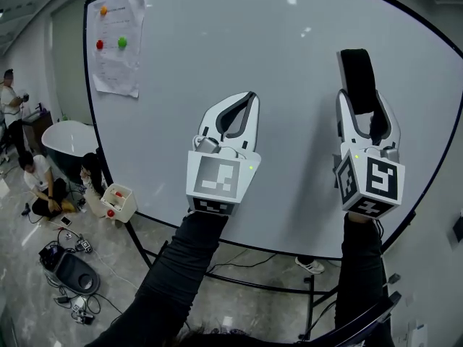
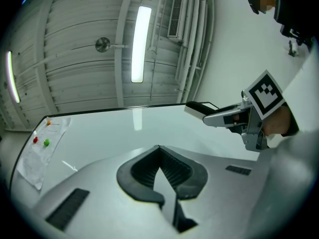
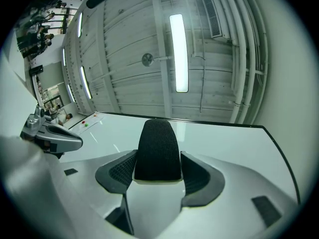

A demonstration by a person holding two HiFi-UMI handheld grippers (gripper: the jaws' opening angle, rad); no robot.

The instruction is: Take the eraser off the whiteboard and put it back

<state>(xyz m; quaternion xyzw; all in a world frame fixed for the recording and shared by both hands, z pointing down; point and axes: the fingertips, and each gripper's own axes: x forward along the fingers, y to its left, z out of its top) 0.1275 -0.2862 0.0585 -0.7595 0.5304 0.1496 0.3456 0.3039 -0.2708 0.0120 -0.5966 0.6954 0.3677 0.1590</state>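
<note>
Your right gripper (image 1: 362, 116) holds the eraser (image 1: 357, 71), apparently off the whiteboard (image 1: 289, 42); your left gripper (image 1: 246, 101) is closed and empty, and putting it back remains.

Paper sheet (image 1: 116, 49), seated person (image 1: 40, 183)

black eraser (image 1: 358, 78), white whiteboard (image 1: 239, 42) framed in black — orange dot (image 1: 103, 10), red dot (image 1: 100, 44), green dot (image 1: 122, 42) on white paper (image 1: 116, 71).

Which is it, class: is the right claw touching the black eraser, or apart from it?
Touching. The right gripper view shows the eraser wedged between the right claw's ribbed pads, both pressed against its sides.
</note>
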